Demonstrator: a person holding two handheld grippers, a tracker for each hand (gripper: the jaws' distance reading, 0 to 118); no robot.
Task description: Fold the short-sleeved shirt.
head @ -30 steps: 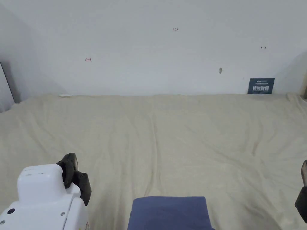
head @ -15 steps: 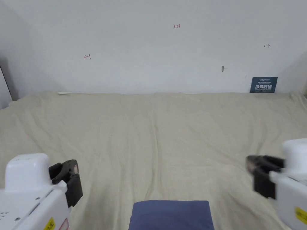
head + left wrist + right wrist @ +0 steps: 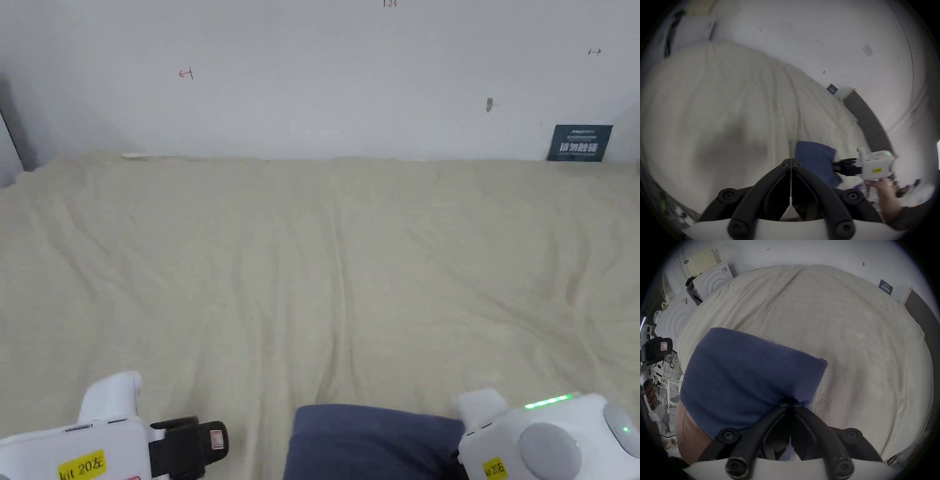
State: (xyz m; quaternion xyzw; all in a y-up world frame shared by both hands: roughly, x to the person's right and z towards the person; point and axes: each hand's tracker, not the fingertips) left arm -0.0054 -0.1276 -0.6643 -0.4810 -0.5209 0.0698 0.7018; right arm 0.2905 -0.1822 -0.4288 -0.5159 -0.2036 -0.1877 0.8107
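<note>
My right gripper [image 3: 790,404] is clenched on the folded blue shirt [image 3: 745,378] at lower centre; my left gripper [image 3: 791,161], closed empty, is 1 step left.

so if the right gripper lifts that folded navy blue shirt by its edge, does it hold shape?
Probably not: the folded navy blue shirt is soft cloth, puckering where the right gripper pinches it, so it likely droops and unfolds. It looks light and should drag on the wrinkled beige bedsheet.
</note>
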